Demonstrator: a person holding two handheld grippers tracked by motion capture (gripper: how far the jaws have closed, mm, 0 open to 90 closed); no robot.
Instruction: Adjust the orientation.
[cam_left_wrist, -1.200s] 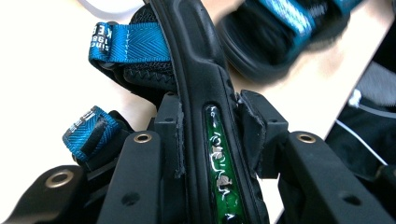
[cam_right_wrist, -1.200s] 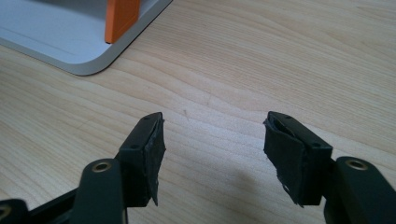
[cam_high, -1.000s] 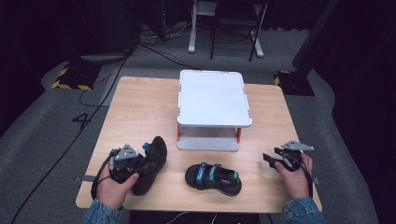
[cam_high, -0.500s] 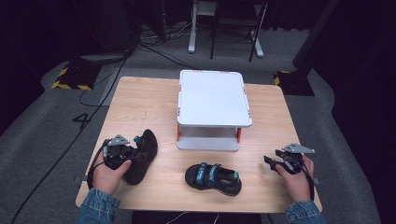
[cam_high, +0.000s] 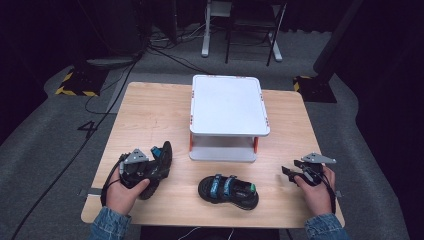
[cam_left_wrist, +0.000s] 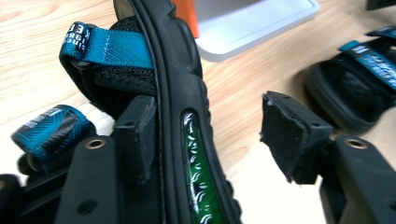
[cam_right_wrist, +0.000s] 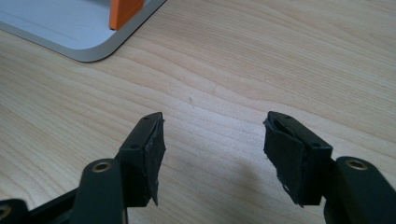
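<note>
Left tool (cam_high: 150, 167) has tipped the sandal (cam_high: 159, 165) up on its edge at 8 o'clock on the table (cam_high: 150, 115).
Its jaws gape, one pad touching the sole: likely a release. The second sandal (cam_high: 228, 190) lies at 6 o'clock; right tool (cam_high: 295, 175) hovers open, empty, at 4 o'clock.

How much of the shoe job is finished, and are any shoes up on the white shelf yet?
Nothing looks finished: the white shelf has no sandal on either level. In hand: one sandal stands on its edge between the left gripper jaws, which are open around it, not squeezing. Left: the second sandal lies flat on the table, untouched, and the right gripper is open with nothing in it. The goal is my guess.
</note>
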